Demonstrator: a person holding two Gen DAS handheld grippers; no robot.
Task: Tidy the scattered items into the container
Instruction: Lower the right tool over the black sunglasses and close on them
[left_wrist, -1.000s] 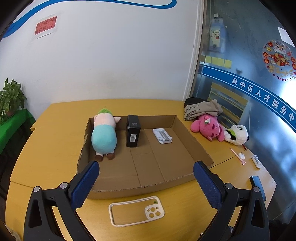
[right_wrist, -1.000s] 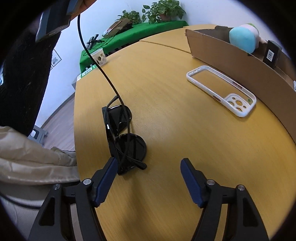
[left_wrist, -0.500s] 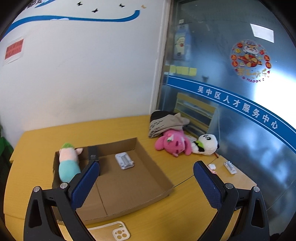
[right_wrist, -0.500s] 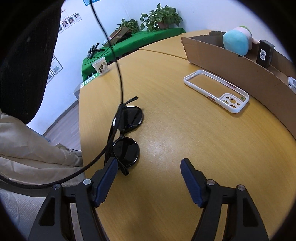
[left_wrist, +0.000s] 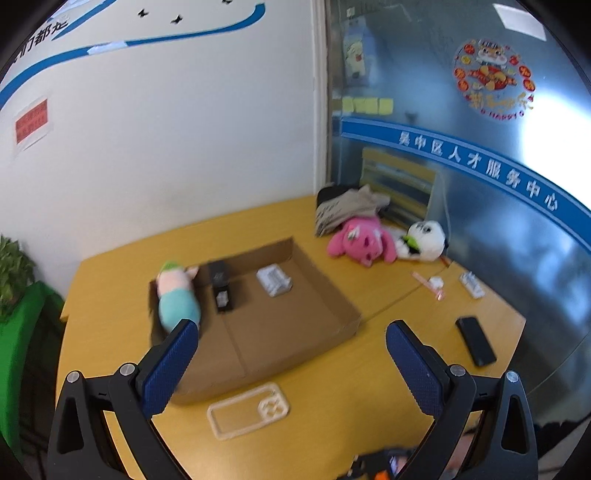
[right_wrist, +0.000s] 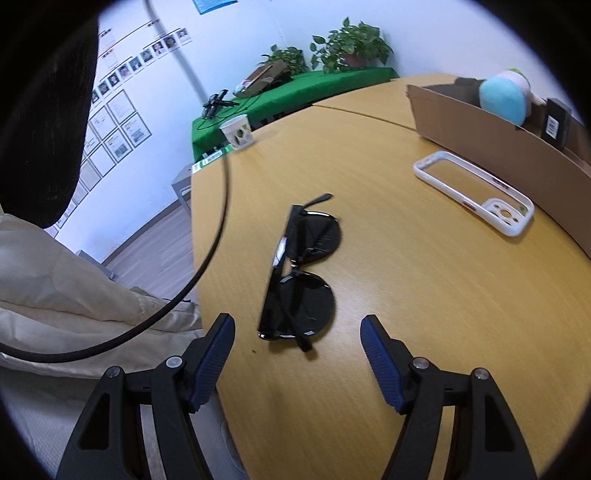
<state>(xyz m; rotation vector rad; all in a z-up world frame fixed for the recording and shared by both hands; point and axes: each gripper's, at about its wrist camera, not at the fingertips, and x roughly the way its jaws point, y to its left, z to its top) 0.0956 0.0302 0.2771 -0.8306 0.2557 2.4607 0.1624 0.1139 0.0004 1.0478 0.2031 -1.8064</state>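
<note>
Left wrist view: left claw (left_wrist: 291, 363), spread wide and holding nothing, at the bottom of the frame above the desk (left_wrist: 388, 295); cardboard tray (left_wrist: 332, 295) at centre holds a pig plush (left_wrist: 177, 299), a black box (left_wrist: 221, 290) and a small white holder (left_wrist: 274, 281); white phone case (left_wrist: 248, 410) lies just in front of the tray wall, lower centre; pink plush (left_wrist: 360, 238), panda plush (left_wrist: 424, 236) and black phone (left_wrist: 475, 341) sit on the right side, well apart from the tray. Frame is motion-blurred, so the small white pieces at right cannot be identified; something at the bottom edge is cut off. Right wrist view: right claw (right_wrist: 297, 363), spread and empty, low in frame; folded sunglasses (right_wrist: 301, 275) lie just beyond its fingertips, centre, near the desk edge. Risk, as I judge it: a shallow pinch on the thin frame could skid the sunglasses off that edge; the dangling black cable (right_wrist: 218, 229) at left could snag them. The tray's far end is cut off at the right border.
</note>
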